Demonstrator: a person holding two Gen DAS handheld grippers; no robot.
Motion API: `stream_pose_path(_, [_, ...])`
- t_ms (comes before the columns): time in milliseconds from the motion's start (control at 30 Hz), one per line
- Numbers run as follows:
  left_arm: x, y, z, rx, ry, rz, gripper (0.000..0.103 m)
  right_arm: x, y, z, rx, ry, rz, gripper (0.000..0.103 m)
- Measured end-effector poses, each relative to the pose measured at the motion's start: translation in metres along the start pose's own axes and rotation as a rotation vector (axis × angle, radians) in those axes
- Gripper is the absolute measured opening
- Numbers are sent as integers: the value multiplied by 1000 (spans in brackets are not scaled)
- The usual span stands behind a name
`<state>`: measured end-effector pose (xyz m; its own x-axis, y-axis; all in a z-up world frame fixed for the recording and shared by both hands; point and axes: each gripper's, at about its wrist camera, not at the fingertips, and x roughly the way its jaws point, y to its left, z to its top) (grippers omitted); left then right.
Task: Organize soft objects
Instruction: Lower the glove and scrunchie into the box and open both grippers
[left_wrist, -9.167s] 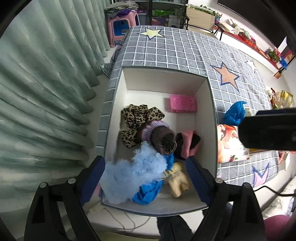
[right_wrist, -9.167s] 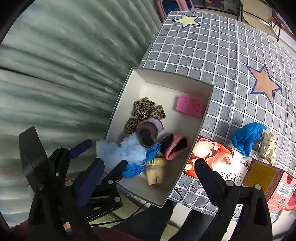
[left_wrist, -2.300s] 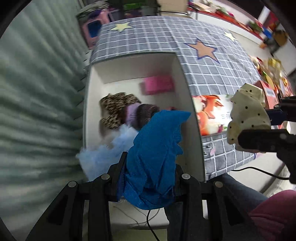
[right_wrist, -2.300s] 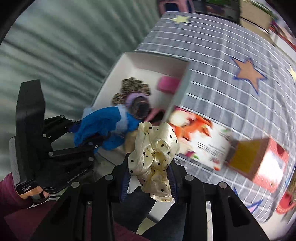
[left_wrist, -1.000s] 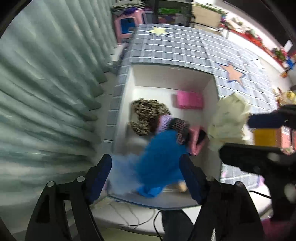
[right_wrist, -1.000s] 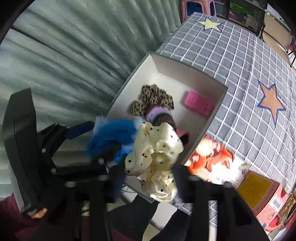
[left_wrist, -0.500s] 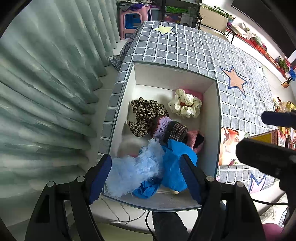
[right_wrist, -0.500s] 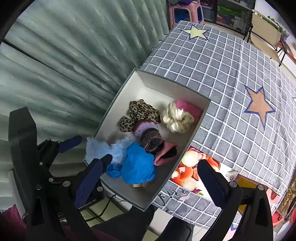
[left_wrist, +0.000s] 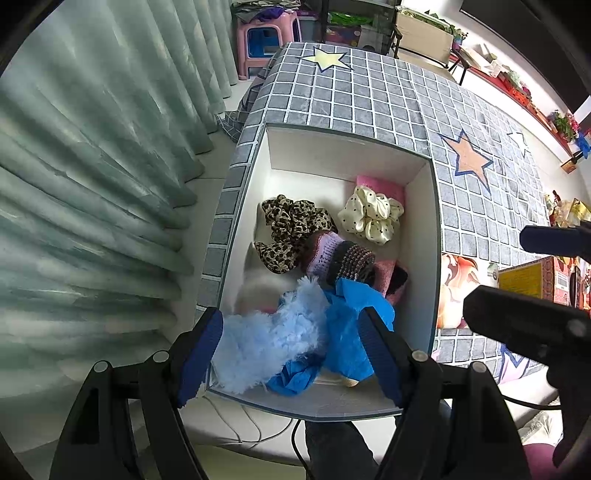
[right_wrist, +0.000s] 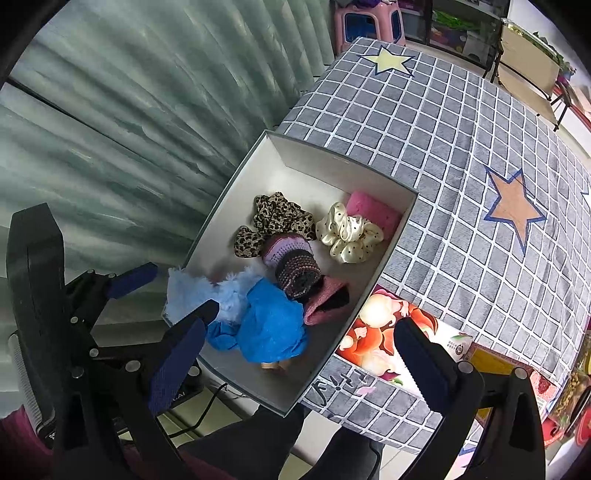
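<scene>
A white open box (left_wrist: 424, 173) (right_wrist: 391, 236) sits at the table's near left corner. It holds a cream dotted scrunchie (left_wrist: 371, 218) (right_wrist: 349, 234), a pink sponge (left_wrist: 380, 184) (right_wrist: 373, 210), a leopard scrunchie (left_wrist: 291, 229) (right_wrist: 273, 218), a knitted purple-brown roll (left_wrist: 343, 256) (right_wrist: 295, 267), a pink-black piece (right_wrist: 328, 301), a blue cloth (left_wrist: 351, 328) (right_wrist: 271, 325) and a pale blue fluffy piece (left_wrist: 266, 343) (right_wrist: 207, 291). My left gripper (left_wrist: 291, 354) is open and empty above the box's near end. My right gripper (right_wrist: 295, 362) is open and empty above the box's near corner.
The table has a grey checked cloth with stars (left_wrist: 467, 157) (right_wrist: 513, 201). A printed packet (left_wrist: 456, 288) (right_wrist: 384, 347) lies right of the box, with a yellow-red carton (left_wrist: 524, 277) beyond it. Green curtains (left_wrist: 92, 166) hang at the left. A pink stool (left_wrist: 264, 40) stands behind the table.
Both grippers were shut on the blue cloth and the cream scrunchie. They opened and both pieces now lie in the box. In the last half second both grippers hold steady above it.
</scene>
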<state>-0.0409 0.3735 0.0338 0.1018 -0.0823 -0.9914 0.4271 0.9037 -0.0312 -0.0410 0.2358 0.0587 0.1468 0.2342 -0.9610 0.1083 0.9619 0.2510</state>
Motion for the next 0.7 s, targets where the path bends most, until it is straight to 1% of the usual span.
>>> stream_pose_path(233, [1,1,-1,-6,2,3,79,2,0,0,3,11,-2,103])
stream_pose_path(533, [11,3,-2,-14,31,-1,82,5,1,0,-2,24,3,103])
stream_pose_path(567, [11,3,-2,-19,30,-10,82,6,1,-1,-3,27,3,103])
stream_pose_path(633, [9,6,-3,-33,6,-69,82,6,1,-1,-3,32,0,103])
stream_pose_path(700, [6,9,-2,-42,-12,-106,82,8,-1,-2,0,36,-3,103])
